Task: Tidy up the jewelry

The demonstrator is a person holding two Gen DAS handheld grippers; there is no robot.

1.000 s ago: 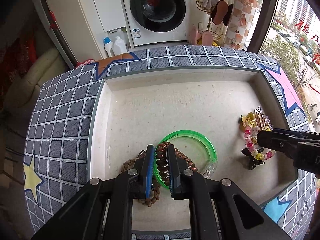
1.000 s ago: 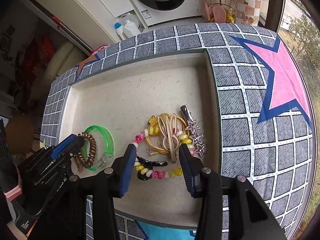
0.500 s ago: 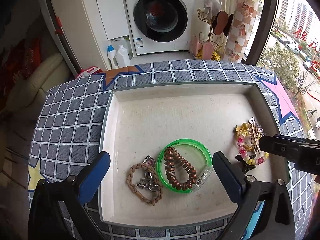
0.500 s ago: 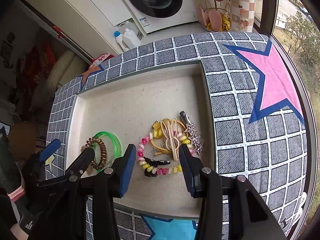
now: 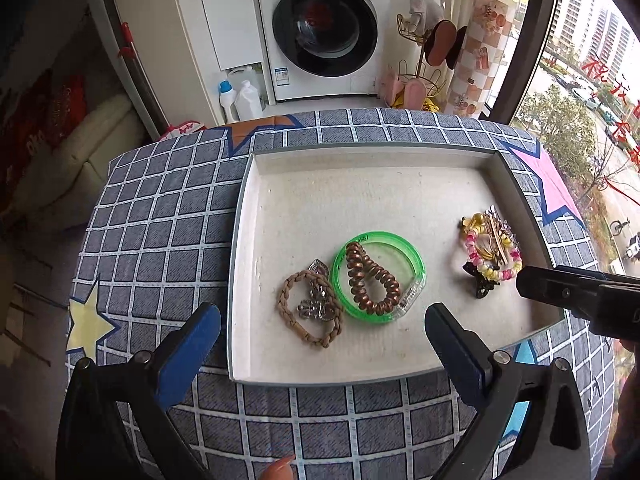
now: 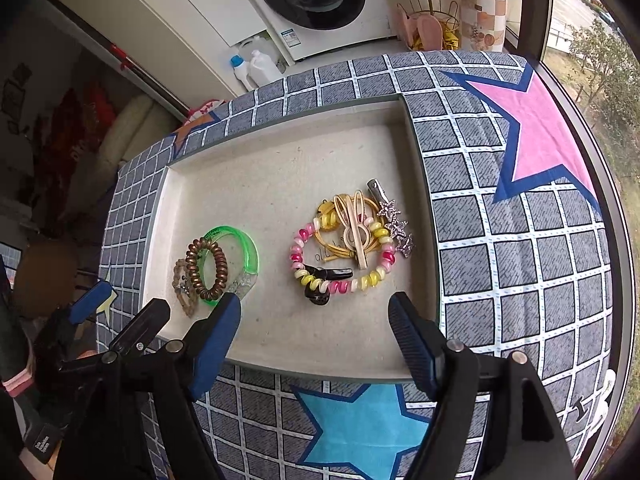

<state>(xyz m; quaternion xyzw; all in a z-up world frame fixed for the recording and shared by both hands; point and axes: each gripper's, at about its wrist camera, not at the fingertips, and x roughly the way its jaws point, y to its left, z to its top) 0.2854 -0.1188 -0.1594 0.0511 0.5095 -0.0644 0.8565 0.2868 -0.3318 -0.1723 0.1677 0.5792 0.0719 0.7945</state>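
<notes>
A shallow white tray [image 5: 256, 184] [image 6: 412, 128] lies on a checked cloth. At its left lie a green bangle [image 5: 416, 258] [image 6: 250, 246], a brown coil hair tie [image 5: 360, 272] [image 6: 220, 264] across it, and a braided tan bracelet [image 5: 286, 304] [image 6: 180, 276] with a silver charm. At its right a pile holds a pink-yellow coil tie [image 5: 472, 248] [image 6: 300, 248], a black clip [image 6: 324, 280], a beige clip [image 6: 356, 232] and a star hairpin [image 6: 396, 224]. My left gripper [image 5: 322, 346] is open and empty, above the tray's near edge. My right gripper [image 6: 314, 338] is open and empty, near the pile.
The cloth [image 5: 168, 208] bears coloured stars and covers a round table. Behind stand a washing machine [image 5: 324, 28], detergent bottles [image 5: 240, 96] and a gold rack [image 5: 424, 64]. A window [image 5: 580, 80] is at the right. The right gripper also shows in the left wrist view [image 5: 576, 292].
My left gripper let go of the brown coil tie, opened wide and drew back and up from the tray. The right gripper also drew back and opened wider.
</notes>
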